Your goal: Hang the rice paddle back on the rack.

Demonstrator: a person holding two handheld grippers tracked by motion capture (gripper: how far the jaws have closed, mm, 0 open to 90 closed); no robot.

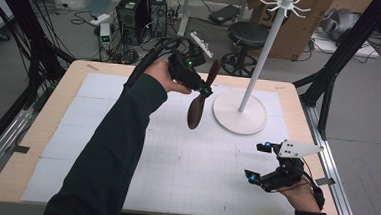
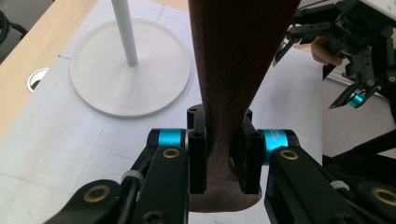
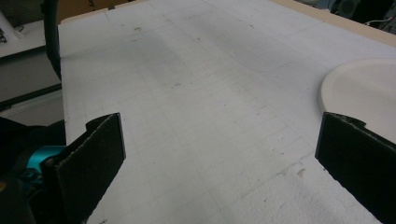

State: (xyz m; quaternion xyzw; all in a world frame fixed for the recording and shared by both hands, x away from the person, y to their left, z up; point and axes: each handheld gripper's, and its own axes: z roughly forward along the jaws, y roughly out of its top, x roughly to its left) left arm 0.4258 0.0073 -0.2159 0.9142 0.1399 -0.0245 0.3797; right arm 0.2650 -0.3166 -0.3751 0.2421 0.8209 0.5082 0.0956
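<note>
My left gripper (image 1: 205, 91) is raised over the back middle of the table, shut on a dark brown wooden utensil (image 1: 196, 113). The utensil hangs tilted, with its broad oval end down and its narrower end up. In the left gripper view the pads (image 2: 197, 154) clamp the wooden utensil (image 2: 238, 46) at its narrow neck. Just to its right stands a white rack, a round base (image 1: 239, 115) and a tall pole (image 1: 261, 57) with hooks at the top. My right gripper (image 1: 255, 161) rests low at the front right, open, and nothing lies between its jaws (image 3: 219, 144).
White gridded paper (image 1: 175, 156) covers the wooden table. The rack's base (image 2: 130, 70) lies below and left of the held utensil, and its edge (image 3: 364, 84) lies ahead of the right gripper. A stool (image 1: 248, 36) and computers stand beyond the table.
</note>
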